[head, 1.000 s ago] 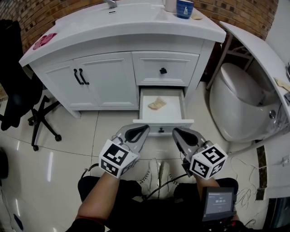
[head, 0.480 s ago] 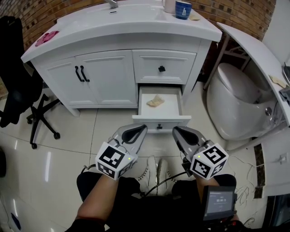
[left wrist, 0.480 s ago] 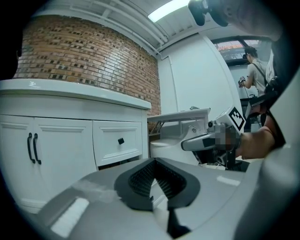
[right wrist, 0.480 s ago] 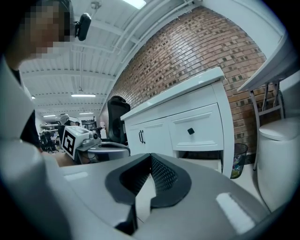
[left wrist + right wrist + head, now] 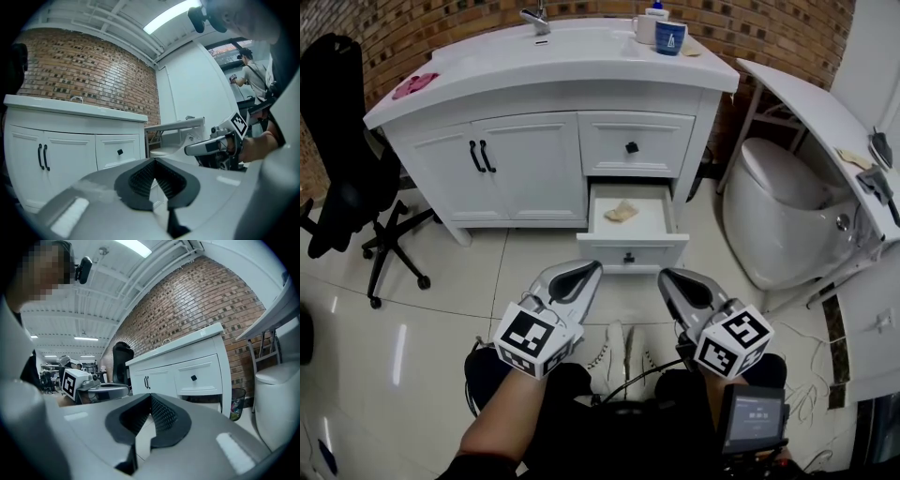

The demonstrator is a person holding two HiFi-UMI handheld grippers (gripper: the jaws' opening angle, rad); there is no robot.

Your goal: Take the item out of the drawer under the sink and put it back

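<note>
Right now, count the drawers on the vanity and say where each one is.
2. The upper drawer sits closed, right of the cabinet doors. The lower drawer, directly beneath it, is pulled open with a tan item inside. More could be hidden behind the doors.

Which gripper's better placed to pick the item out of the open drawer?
Left, marginally. The tan item lies left of centre in the open drawer, nearer the left gripper than the right gripper. Both are shut, empty and short of the drawer.
</note>
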